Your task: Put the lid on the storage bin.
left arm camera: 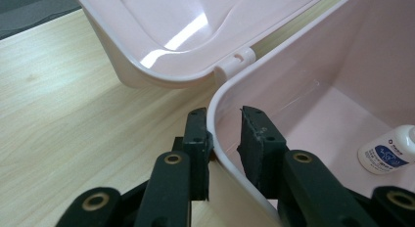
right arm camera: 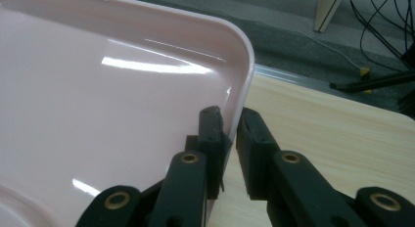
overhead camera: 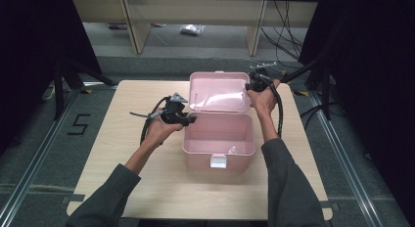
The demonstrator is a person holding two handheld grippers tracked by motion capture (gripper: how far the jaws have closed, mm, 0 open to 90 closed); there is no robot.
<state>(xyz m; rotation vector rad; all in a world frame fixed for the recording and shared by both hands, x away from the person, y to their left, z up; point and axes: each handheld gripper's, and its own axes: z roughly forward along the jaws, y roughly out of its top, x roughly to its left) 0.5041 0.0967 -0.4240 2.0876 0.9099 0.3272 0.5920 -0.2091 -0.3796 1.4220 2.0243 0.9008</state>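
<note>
Straddling the near-left wall of the pink box (overhead camera: 219, 147), the left gripper (left arm camera: 225, 139) has its jaws either side of the thin rim; I cannot tell whether both pads press. Smooth, glossy plastic, light and springy, likely slippery. Farther back, the right gripper (right arm camera: 230, 126) pinches the raised lid (right arm camera: 98, 90) at its rounded edge, the best hold.

The left gripper (overhead camera: 191, 119) straddles the box (overhead camera: 219, 153) wall at its left rim. The raised lid (overhead camera: 219, 92) stands behind, its right edge between the right gripper (overhead camera: 251, 86) jaws (a small bottle (left arm camera: 389, 151) lies inside the box, right of the left gripper).
</note>
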